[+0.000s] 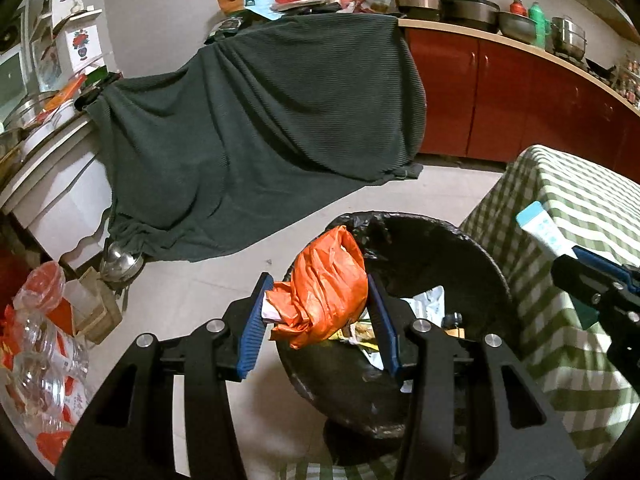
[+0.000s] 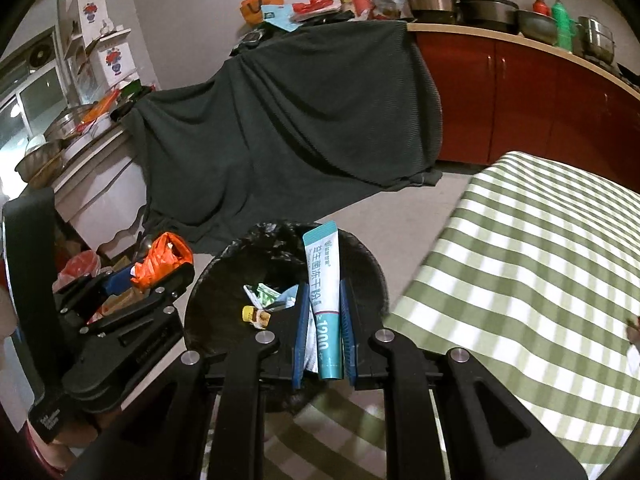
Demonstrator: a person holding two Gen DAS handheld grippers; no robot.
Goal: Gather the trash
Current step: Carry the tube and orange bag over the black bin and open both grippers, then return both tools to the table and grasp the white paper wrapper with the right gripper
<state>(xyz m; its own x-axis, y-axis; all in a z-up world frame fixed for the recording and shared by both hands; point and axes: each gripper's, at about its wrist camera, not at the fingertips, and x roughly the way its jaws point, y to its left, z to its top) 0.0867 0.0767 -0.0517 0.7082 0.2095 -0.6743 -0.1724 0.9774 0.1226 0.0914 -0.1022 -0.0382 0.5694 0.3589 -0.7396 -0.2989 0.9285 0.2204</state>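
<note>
My left gripper (image 1: 320,284) is shut on a crumpled orange plastic bag (image 1: 328,284), held over the near left rim of a black-lined trash bin (image 1: 472,264). The same bag (image 2: 162,260) and left gripper (image 2: 154,270) show at the left of the right wrist view. My right gripper (image 2: 325,292) is shut on a white and teal tube (image 2: 325,280), upright between the blue pads (image 2: 347,320) above the bin (image 2: 224,280). That tube (image 1: 540,232) also pokes out at the right of the left wrist view. Wrappers and a small bottle (image 2: 256,314) lie inside the bin.
A green checked tablecloth (image 2: 520,264) covers the table right of the bin. A dark green cloth (image 1: 256,128) drapes furniture behind it. Clear plastic bottles (image 1: 40,368) and boxes lie on the floor at left. Red cabinets (image 1: 520,96) with pots line the back wall.
</note>
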